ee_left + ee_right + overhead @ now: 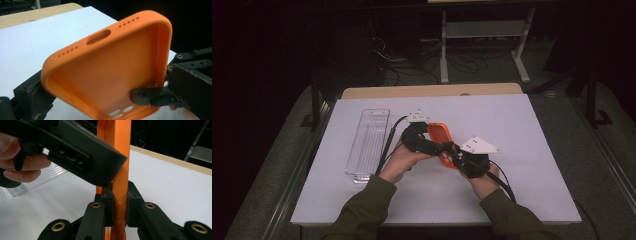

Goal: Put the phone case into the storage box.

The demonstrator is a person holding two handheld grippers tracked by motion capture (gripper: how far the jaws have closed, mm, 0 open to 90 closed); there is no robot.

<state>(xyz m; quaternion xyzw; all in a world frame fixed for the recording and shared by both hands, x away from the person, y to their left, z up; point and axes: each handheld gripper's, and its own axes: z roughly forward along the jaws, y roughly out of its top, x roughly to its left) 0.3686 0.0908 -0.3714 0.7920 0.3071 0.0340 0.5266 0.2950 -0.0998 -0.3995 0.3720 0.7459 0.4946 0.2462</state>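
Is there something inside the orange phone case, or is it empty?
No phone sits in the orange phone case: its textured inner back shows bare, with camera holes near the bottom. One right gripper pad covers part of the inner side wall.

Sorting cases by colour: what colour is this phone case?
Orange phone case, clearest in the left gripper view.

We see a matt orange phone case (pixel 110 75) of soft-looking rubbery plastic, its inside finely dimpled. The tray (pixel 368 142) at left is clear glossy plastic; the bench (pixel 532 165) is smooth matt white, its far edge bare wood.

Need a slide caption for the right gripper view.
Right gripper shut on the edge of an upright orange phone case above the white table.
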